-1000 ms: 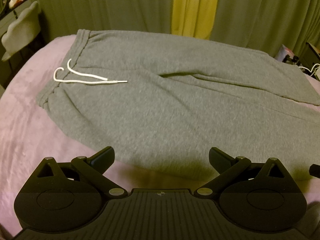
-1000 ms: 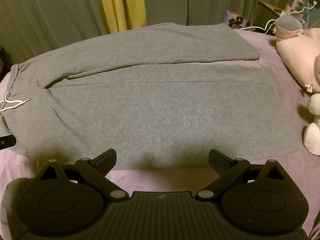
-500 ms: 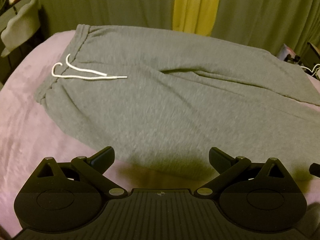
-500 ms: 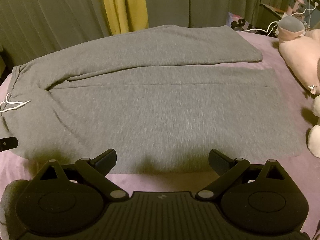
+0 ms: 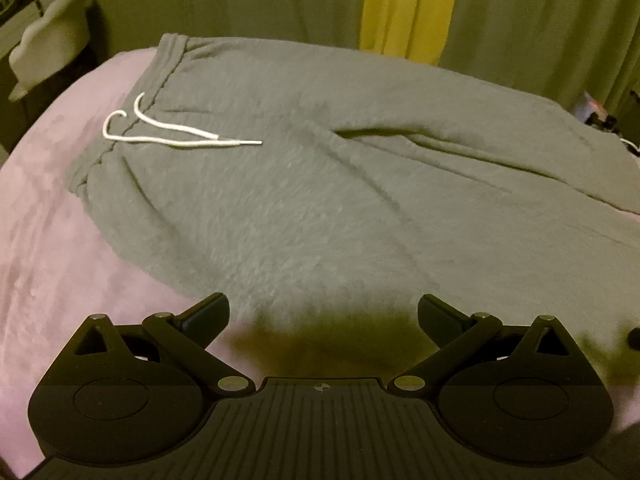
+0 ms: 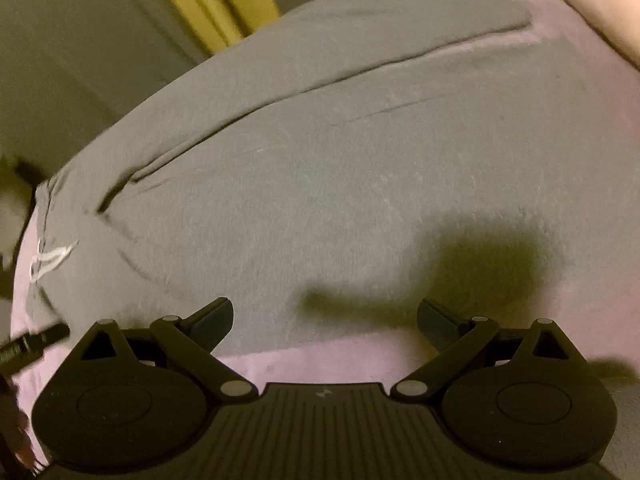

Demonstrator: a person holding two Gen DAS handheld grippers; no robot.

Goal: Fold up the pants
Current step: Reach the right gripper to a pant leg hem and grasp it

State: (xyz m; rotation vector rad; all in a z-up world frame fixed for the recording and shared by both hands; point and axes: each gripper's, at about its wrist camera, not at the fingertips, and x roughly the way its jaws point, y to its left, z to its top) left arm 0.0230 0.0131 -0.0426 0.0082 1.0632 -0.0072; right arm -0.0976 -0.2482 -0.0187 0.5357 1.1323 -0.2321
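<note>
Grey sweatpants (image 5: 320, 184) lie flat on a pink bed cover (image 5: 52, 240), waistband at the left with a white drawstring (image 5: 176, 136), legs running right. My left gripper (image 5: 323, 318) is open and empty, just above the near edge of the hip part. In the right wrist view the pants (image 6: 340, 168) fill the frame, tilted, with the leg ends at the upper right. My right gripper (image 6: 325, 320) is open and empty over the near edge of the near leg.
Green and yellow curtains (image 5: 400, 4) hang behind the bed. A pale chair back (image 5: 52, 44) stands at the far left. A pink plush toy (image 6: 600, 4) lies at the bed's right end. A tip of the left gripper (image 6: 32, 346) shows at the left.
Both grippers have moved closer to the pants' near edge. The right wrist view has tilted and come down; its shadow now falls on the near leg. Both stay open.
</note>
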